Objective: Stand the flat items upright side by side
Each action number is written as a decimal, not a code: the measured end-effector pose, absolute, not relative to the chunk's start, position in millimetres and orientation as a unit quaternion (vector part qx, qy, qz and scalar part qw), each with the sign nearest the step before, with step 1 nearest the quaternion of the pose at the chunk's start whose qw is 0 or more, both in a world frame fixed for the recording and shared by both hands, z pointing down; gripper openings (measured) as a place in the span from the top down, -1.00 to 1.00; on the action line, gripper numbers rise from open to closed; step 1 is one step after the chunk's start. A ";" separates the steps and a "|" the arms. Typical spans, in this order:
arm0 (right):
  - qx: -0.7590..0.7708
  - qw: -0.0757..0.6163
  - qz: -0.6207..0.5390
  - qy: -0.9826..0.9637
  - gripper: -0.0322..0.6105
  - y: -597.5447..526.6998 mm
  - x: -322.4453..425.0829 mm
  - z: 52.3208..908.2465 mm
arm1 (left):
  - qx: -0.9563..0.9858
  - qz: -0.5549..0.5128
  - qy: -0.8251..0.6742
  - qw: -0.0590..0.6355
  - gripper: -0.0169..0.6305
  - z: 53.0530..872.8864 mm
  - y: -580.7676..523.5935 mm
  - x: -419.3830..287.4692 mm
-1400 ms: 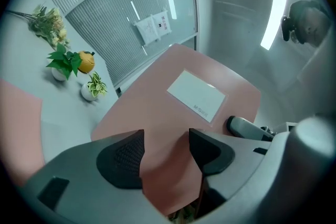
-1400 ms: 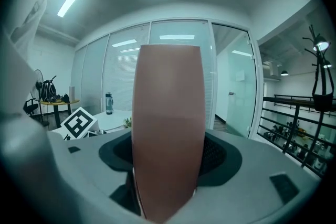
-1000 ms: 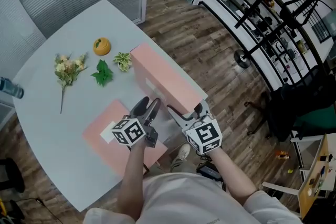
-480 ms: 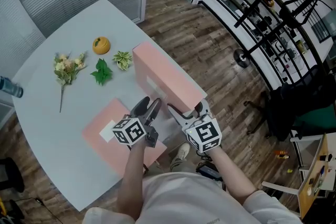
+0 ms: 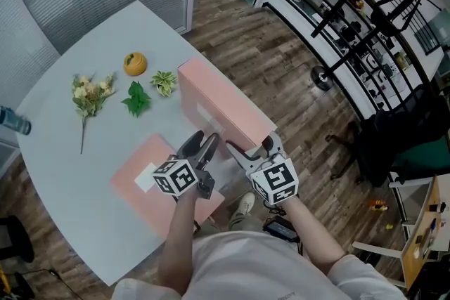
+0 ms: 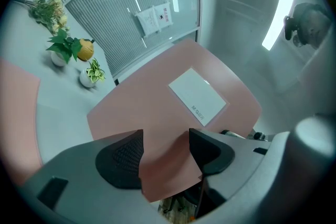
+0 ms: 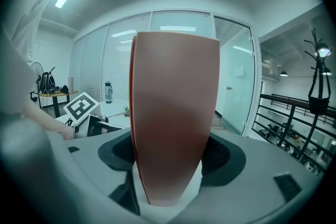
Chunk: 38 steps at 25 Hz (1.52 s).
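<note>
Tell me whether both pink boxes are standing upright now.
No, the flat pink box lies on its broad face on the table, beside the upright pink box.

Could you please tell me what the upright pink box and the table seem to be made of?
Upright box: probably paper-covered cardboard, matte pink; flat even faces, crisp edges, no glare, a white paper-like label. Table: seemingly laminate, smooth pale grey, satin; uniform with no grain, though its core is not visible.
</note>
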State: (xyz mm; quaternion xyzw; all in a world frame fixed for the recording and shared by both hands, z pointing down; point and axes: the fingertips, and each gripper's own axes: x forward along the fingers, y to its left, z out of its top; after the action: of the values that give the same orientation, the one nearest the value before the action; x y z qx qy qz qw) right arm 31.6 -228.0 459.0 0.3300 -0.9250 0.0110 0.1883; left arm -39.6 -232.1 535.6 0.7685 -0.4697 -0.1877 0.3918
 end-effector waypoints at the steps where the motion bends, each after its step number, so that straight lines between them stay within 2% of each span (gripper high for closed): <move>1: 0.331 0.190 0.012 -0.924 -0.13 -227.4 32.9 459.0 | 0.770 -0.188 -0.468 0.392 0.13 534.9 -231.9 -39.3; 14: 0.373 0.214 0.036 -0.902 -0.13 -206.5 59.6 466.8 | 0.780 -0.195 -0.452 0.387 0.13 527.8 -221.0 -44.8; 24: 0.399 0.207 0.096 -0.888 -0.13 -189.5 99.3 481.9 | 0.781 -0.193 -0.465 0.368 0.13 515.3 -204.4 -47.3; 33: 0.344 0.190 0.214 -0.894 -0.13 -161.9 106.1 520.6 | 0.784 -0.070 -0.529 0.318 0.13 523.7 -163.3 -51.0; 38: 0.244 0.235 0.300 -0.892 -0.13 -109.0 89.2 565.7 | 0.755 -0.011 -0.572 0.319 0.13 546.3 -129.5 -69.0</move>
State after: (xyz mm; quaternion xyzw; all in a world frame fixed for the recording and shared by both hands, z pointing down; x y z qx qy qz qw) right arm 89.2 -109.0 565.7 0.2437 -0.8917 0.3003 0.2351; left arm -69.0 -129.5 546.3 0.7554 -0.5720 -0.0114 0.3194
